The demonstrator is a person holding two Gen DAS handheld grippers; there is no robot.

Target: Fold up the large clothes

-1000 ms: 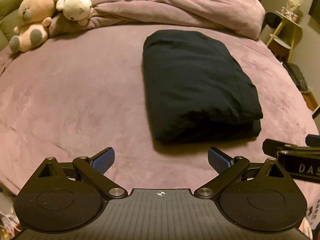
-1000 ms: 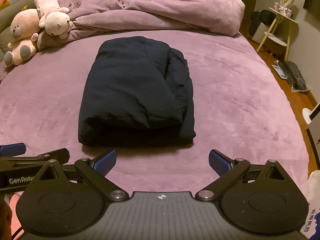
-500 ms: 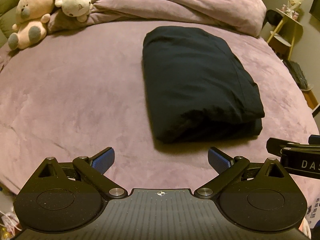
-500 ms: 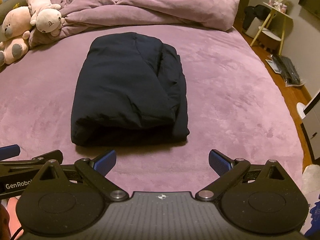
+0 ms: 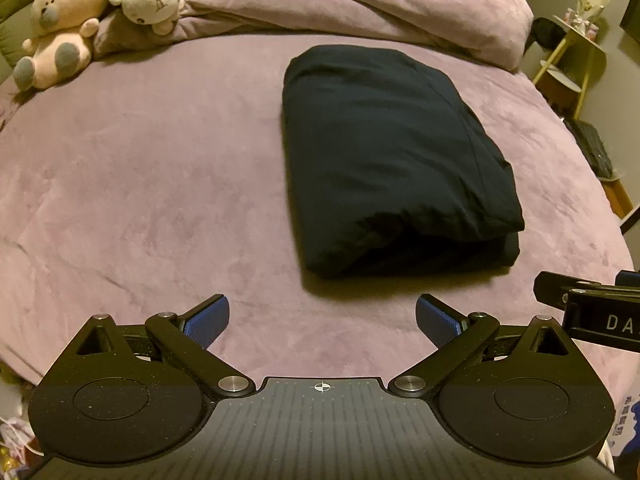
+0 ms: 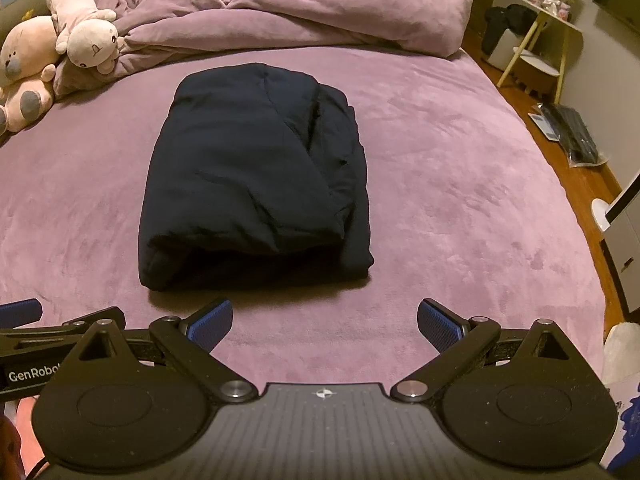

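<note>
A dark navy garment [image 5: 392, 160] [image 6: 256, 172] lies folded into a thick rectangular bundle on the purple bed [image 5: 140, 184] [image 6: 460, 184], its layered open end facing me. My left gripper [image 5: 322, 322] hovers open near the bed's front edge, short of the bundle and slightly left of it, holding nothing. My right gripper [image 6: 325, 324] is open too, empty, just in front of the bundle's right corner. Each gripper shows at the edge of the other's view: the right one [image 5: 588, 304] and the left one [image 6: 36, 324].
A rumpled purple duvet [image 6: 300, 12] is heaped along the head of the bed. Two plush toys [image 5: 96, 12] [image 6: 52, 56] sit at the far left corner. A small yellow-legged side table [image 6: 540, 44] and a black bag [image 6: 576, 136] on the wooden floor stand to the right.
Both grippers have drifted a little, so the bundle sits slightly nearer and higher in each view. The garment itself has not moved, and both grippers stay open.
</note>
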